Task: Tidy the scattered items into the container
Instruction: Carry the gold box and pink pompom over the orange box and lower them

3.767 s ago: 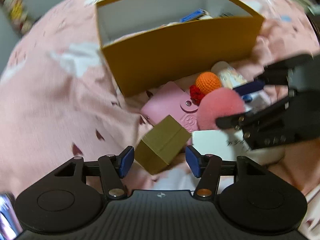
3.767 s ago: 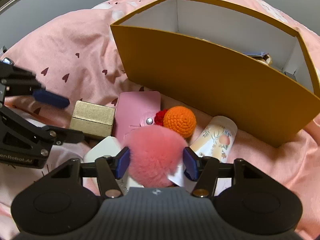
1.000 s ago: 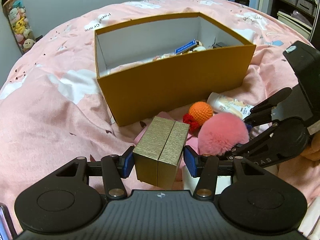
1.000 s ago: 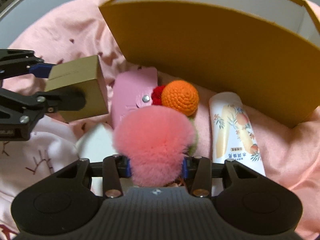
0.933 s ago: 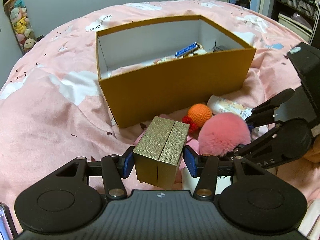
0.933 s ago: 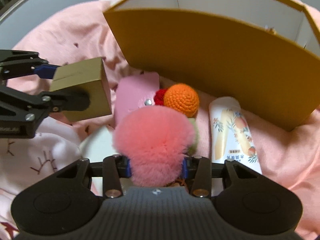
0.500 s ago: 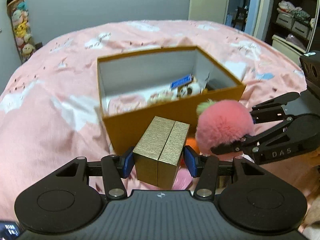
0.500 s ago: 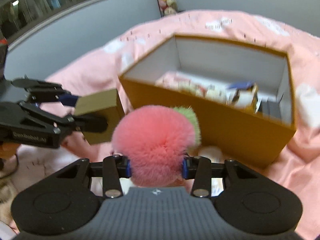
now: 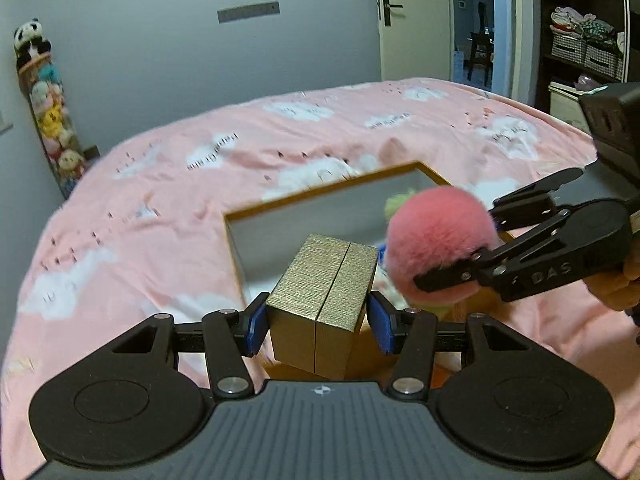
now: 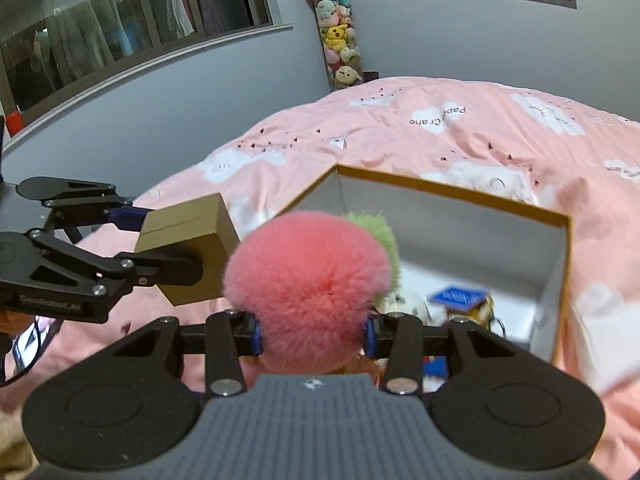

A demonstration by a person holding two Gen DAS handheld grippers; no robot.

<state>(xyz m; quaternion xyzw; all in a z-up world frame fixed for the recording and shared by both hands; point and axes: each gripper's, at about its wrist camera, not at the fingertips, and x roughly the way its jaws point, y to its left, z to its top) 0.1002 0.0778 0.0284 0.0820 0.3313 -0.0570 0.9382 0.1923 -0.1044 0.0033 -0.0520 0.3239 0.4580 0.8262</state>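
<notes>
My left gripper (image 9: 316, 326) is shut on a small gold box (image 9: 326, 300), held in the air in front of the open orange container (image 9: 320, 194). In the right wrist view the same gold box (image 10: 188, 248) hangs at the left between the left gripper's fingers (image 10: 132, 216). My right gripper (image 10: 312, 334) is shut on a fluffy pink pompom (image 10: 312, 284) with a green tuft, raised near the container's (image 10: 448, 192) front wall. From the left wrist view, the pink pompom (image 9: 438, 244) sits to the right of the gold box. Inside the container lie a blue item (image 10: 458, 296) and other small things.
The container rests on a pink bedspread (image 9: 160, 184) with white clouds. A column of plush toys (image 9: 44, 100) stands by the grey wall at the left. A door (image 9: 412, 24) and shelves with baskets (image 9: 584, 44) are at the far right.
Both grippers have risen with their loads and tilted up, so the container has dropped lower in both views. The items left on the bedspread have gone out of sight.
</notes>
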